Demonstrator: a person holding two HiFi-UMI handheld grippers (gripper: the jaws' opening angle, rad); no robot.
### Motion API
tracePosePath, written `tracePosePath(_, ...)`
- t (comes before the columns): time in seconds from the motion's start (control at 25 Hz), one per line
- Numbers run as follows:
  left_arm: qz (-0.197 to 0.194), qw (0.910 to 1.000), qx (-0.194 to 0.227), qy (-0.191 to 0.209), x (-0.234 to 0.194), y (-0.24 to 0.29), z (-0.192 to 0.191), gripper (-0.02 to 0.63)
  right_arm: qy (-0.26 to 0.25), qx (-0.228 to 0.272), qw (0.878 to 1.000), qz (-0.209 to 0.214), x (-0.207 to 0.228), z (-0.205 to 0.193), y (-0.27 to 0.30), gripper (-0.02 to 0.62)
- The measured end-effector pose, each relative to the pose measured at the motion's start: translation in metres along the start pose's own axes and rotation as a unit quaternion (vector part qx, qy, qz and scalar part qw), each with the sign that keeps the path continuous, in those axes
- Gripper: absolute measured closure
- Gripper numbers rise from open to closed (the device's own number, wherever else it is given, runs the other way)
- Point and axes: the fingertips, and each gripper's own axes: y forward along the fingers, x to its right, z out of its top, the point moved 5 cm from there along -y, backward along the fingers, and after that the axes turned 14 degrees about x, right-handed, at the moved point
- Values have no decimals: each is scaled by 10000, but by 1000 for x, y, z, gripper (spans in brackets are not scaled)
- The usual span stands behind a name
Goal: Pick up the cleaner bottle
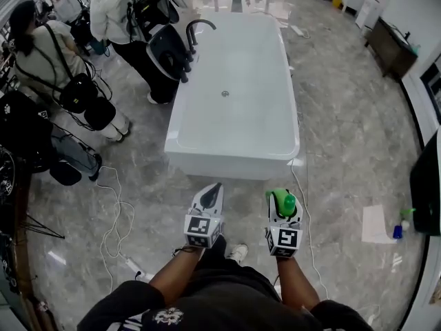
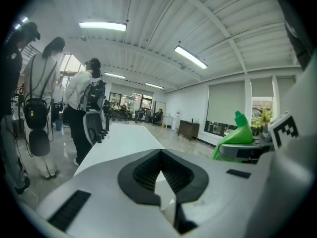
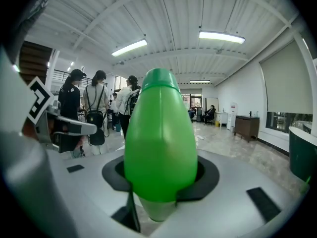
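Observation:
The green cleaner bottle (image 1: pixel 284 201) is held off the floor in my right gripper (image 1: pixel 283 196), whose jaws are shut on its body. In the right gripper view the bottle (image 3: pixel 160 142) fills the middle, cap pointing away, with the black pads (image 3: pixel 204 176) pressed against both its sides. My left gripper (image 1: pixel 217 187) hangs beside it to the left, level with it, jaws shut and holding nothing. In the left gripper view its black pads (image 2: pixel 143 175) meet at a line, and the bottle (image 2: pixel 237 137) shows at the right. Both grippers hover in front of the near end of the bathtub.
A white bathtub (image 1: pixel 180 126) with a black faucet (image 1: pixel 198 26) stands straight ahead on the marble floor. Several people (image 1: pixel 43 52) with bags stand at its left. Cables (image 1: pixel 112 214) trail on the floor at left. At right are a sheet of paper (image 1: pixel 376 224), small bottles (image 1: pixel 399 229) and a dark cabinet (image 1: pixel 390 45).

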Motion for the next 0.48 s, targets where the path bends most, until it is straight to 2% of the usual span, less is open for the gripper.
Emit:
tracePosePath(0.2,-88,9999,7,51,-9,-8,13,600,-58,159,9999,-25,-7,25,6,402)
tracePosePath(0.48,-103,9999,23,-53,-42,5,34,600,-65,273,9996,-89,-19,47,46,403)
